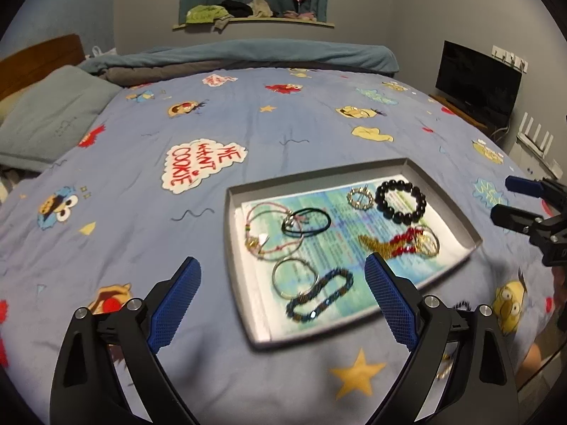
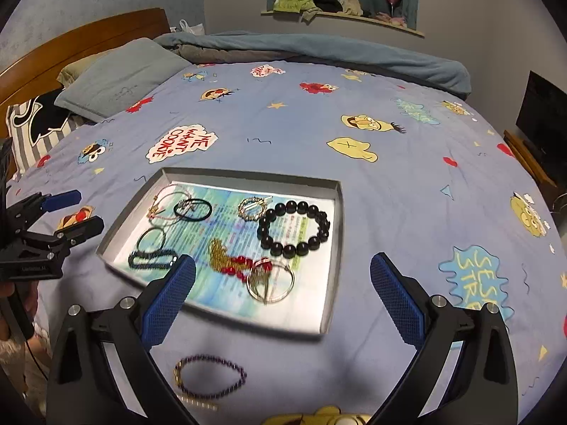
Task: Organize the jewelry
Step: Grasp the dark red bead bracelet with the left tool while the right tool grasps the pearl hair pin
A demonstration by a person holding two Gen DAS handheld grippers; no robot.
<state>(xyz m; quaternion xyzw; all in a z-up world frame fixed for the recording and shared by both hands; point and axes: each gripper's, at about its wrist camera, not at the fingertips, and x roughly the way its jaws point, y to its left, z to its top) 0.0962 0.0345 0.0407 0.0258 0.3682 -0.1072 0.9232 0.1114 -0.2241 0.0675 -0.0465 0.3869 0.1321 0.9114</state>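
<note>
Bedspread (image 2: 319,134) under jewelry tray (image 2: 336,248)

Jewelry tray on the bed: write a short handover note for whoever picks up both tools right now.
Left tool: open, empty, above the tray's near left corner.
Right tool: open, empty, above the tray's near edge.
Grey tray sits on the cartoon bedspread.
Done, in the tray: black bead bracelet, black cord loop, pink cord bracelets, small sparkly ring-shaped piece, gold chain with red beads, gold hoops, silver bangle, blue beaded bracelet.
Left: the purple beaded bracelet lies on the bedspread in front of the tray; move it in.
</note>
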